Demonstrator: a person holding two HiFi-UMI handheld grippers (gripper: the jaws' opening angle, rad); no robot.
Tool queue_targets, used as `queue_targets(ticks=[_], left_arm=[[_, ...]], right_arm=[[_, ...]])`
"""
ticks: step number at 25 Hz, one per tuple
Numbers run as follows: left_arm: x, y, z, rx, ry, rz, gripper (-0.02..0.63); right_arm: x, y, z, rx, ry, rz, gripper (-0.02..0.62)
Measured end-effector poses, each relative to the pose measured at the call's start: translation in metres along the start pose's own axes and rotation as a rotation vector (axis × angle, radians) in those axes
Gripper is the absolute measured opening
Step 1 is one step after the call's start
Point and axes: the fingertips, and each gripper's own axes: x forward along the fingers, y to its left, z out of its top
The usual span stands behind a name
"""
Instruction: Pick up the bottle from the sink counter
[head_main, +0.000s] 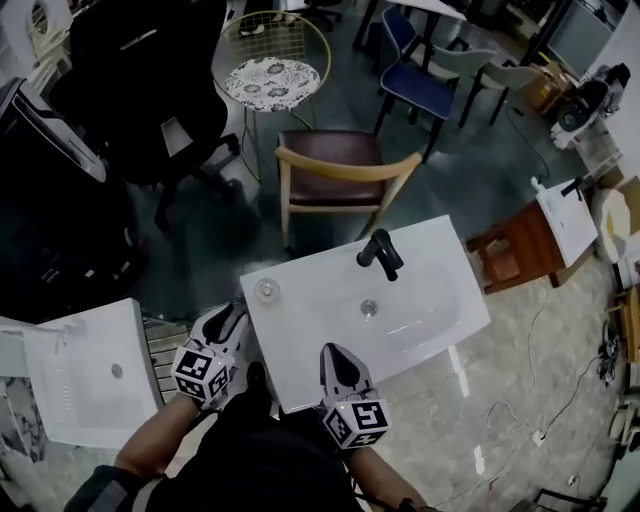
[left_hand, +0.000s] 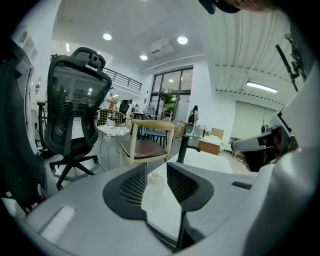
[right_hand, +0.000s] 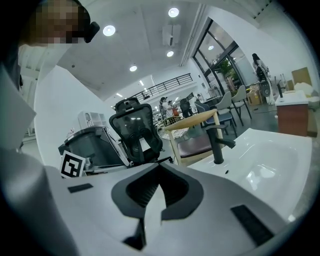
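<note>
The bottle stands ungrasped on the sink counter, at one o'clock from my left gripper, whose jaws are narrowly apart. My right gripper is closed and empty. Grasping and lifting remain.

No readable text, labels or numbers

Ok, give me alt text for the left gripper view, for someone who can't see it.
The left tongs stand open, framing a small clear bottle ahead on the white sink counter. A black faucet and a wooden chair lie beyond.
</note>
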Motion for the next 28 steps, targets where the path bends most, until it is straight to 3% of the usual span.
queue_targets(ticks=[9,14,16,28], left_arm=[[0.052,0.015,-0.036,0.068,0.086,-0.11,0.169],[0.076,0.009,-0.054,0.114,0.11,-0.17,0.306],[0.086,0.006,-0.064,0.12,0.13,-0.202,0.331],[0.129,0.003,-0.093,0.187,0.199,-0.22,0.337]], right_arm=[[0.015,-0.005,-0.016,0.048,0.043,-0.073,0.008],[0.021,-0.008,-0.027,0.08,0.065,-0.099,0.008],[0.024,-0.01,-0.031,0.09,0.075,-0.108,0.008],[0.035,-0.02,-0.043,0.118,0.101,-0.137,0.008]])
